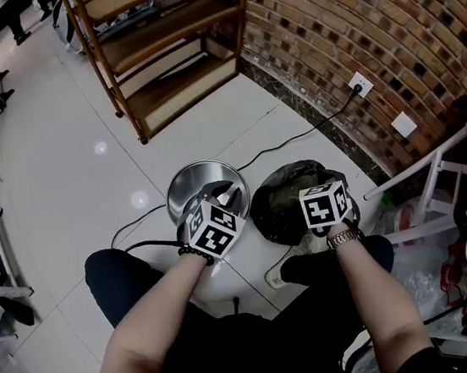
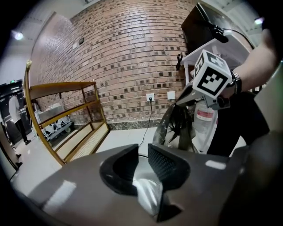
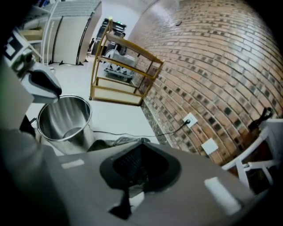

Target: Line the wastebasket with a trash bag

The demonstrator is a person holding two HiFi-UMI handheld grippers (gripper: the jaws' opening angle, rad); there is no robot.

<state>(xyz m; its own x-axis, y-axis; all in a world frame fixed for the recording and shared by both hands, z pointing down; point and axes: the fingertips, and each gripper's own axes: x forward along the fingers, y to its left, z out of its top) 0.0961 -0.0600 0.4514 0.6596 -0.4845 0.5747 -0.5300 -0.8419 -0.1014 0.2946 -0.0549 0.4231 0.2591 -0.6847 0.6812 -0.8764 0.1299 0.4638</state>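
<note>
Right gripper (image 3: 139, 168), jaws together, is pinching the dark trash bag (image 1: 288, 201) just beside the steel wastebasket (image 1: 184, 189); left gripper (image 2: 142, 165) jaws are standing slightly apart, empty. The bag is looking light, limp, slippery: probably best gripped at its mouth edge

A wooden shelf (image 1: 169, 53) stands at twelve o'clock on the white floor (image 1: 60, 161). A brick wall (image 1: 365, 19) fills one to two o'clock and carries a socket (image 1: 360, 84) and a blank plate (image 1: 404, 125). A black cable (image 1: 295, 139) runs from the socket. A white frame (image 1: 423, 169) is at three o'clock.
</note>
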